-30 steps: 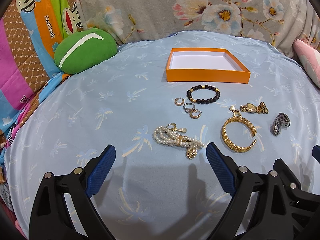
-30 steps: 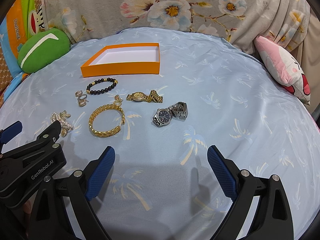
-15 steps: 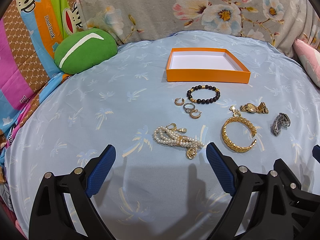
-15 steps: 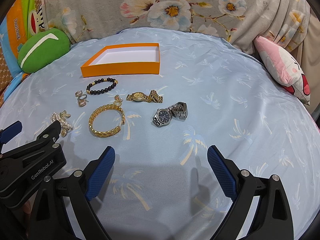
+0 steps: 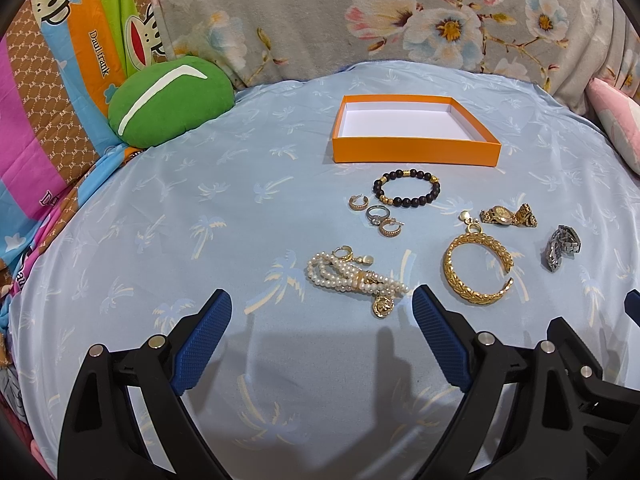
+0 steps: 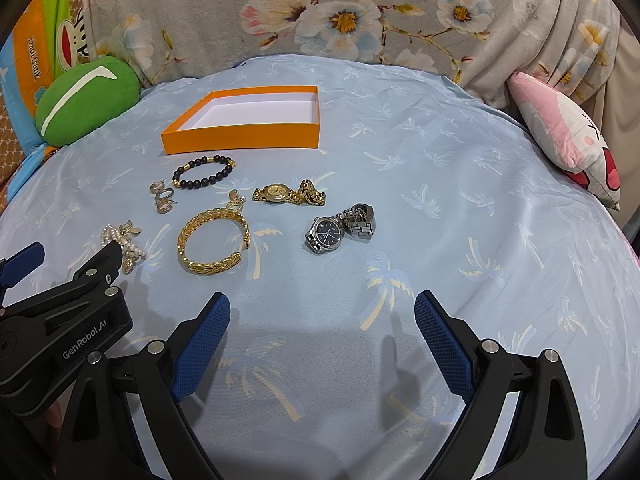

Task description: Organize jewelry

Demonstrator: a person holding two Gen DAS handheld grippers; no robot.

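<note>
Left gripper [image 5: 322,312] wide open, empty, hovering over near edge of blue sheet [image 5: 200,208]. Right gripper [image 6: 322,312] likewise spread wide, nothing held. Orange box [image 5: 416,151] toward far edge, interior bare white. Jewelry spread mid-sheet between box and grippers: black bead bracelet [image 5: 406,191] just before box; three small rings [image 5: 376,216] beside it; pearl bracelet [image 5: 356,278] nearest left gripper; gold bangle [image 6: 214,242]; gold watch [image 6: 288,194]; silver watch [image 6: 340,228]. Green cushion [image 5: 170,102] at far left corner.

Three bracelets [image 5: 406,192], two watches [image 6: 340,230], one box [image 5: 416,152], earrings uncertain
</note>
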